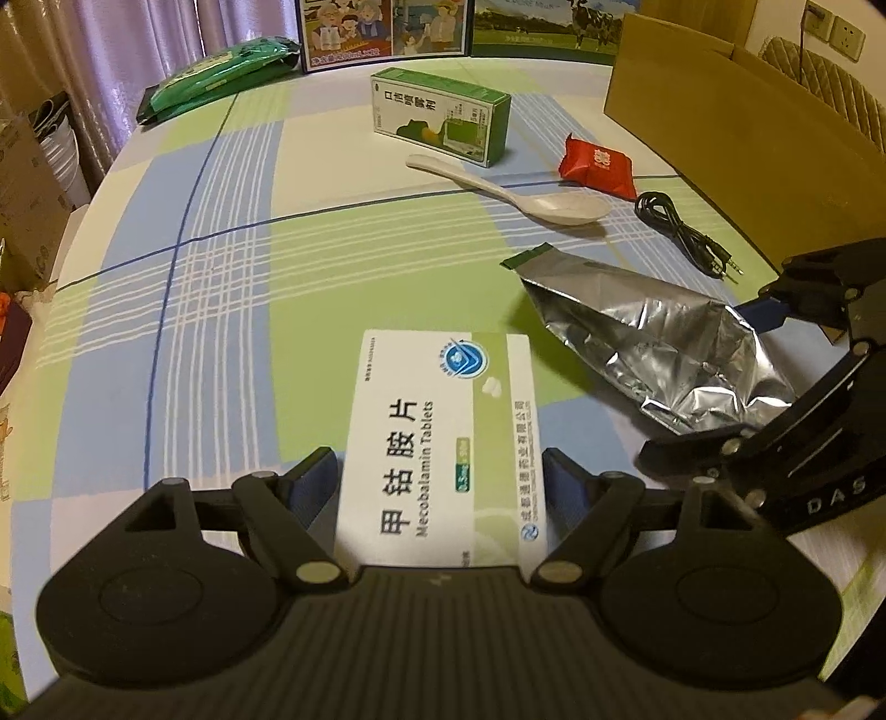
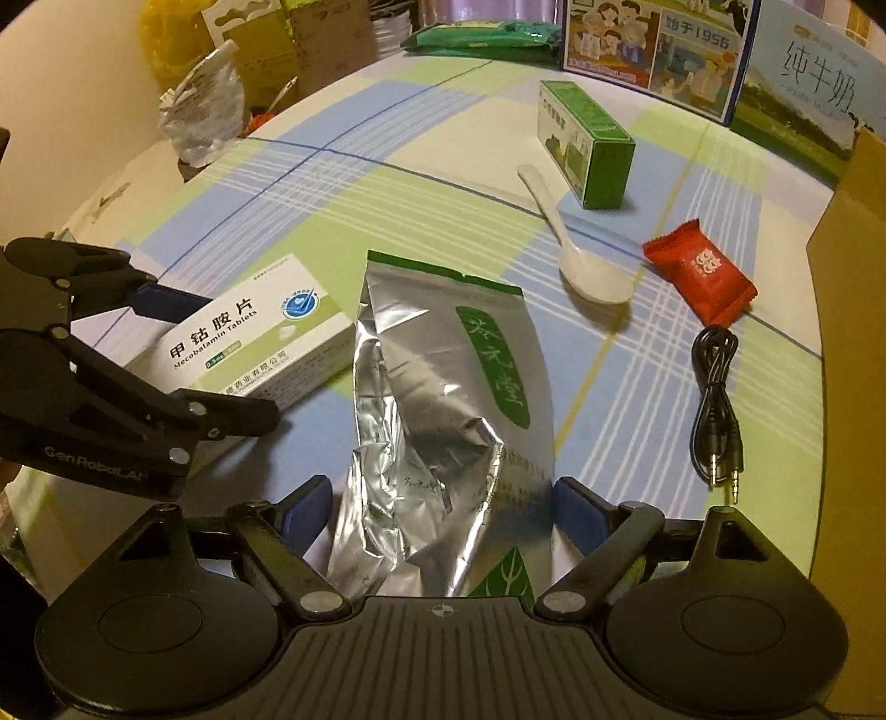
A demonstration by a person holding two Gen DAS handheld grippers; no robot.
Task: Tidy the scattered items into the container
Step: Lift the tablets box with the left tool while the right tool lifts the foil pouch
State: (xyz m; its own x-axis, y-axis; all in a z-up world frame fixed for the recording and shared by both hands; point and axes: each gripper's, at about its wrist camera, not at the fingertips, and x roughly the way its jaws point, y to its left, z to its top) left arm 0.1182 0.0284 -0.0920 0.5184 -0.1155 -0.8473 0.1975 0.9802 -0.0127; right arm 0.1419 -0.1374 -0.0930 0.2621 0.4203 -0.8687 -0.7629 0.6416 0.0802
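Container: cardboard box stands at the right edge of the table; its inside is not visible, so contents cannot be told.
Left gripper: jaws spread, straddling the near end of the white tablet box; pads just beside its long sides, contact not certain. The tablet box lies flat on the cloth.
Right gripper: jaws spread on either side of the crumpled foil pouch; whether the pads touch the foil cannot be told. The pouch lies on the table beside the tablet box.
Still loose on table: green carton, white spoon, red sachet, black audio cable, all between the two grippers and the cardboard box.
Far edge: green packet and a milk carton case; unclear whether these count as scattered items.
Progress estimate: early. No item is seen lifted; at least six pieces remain out.
Step in hand, judged: both grippers set for a grasp, one item each; closing not yet done.
Remaining: close, lift, carry right to the cardboard box, then the four small items.
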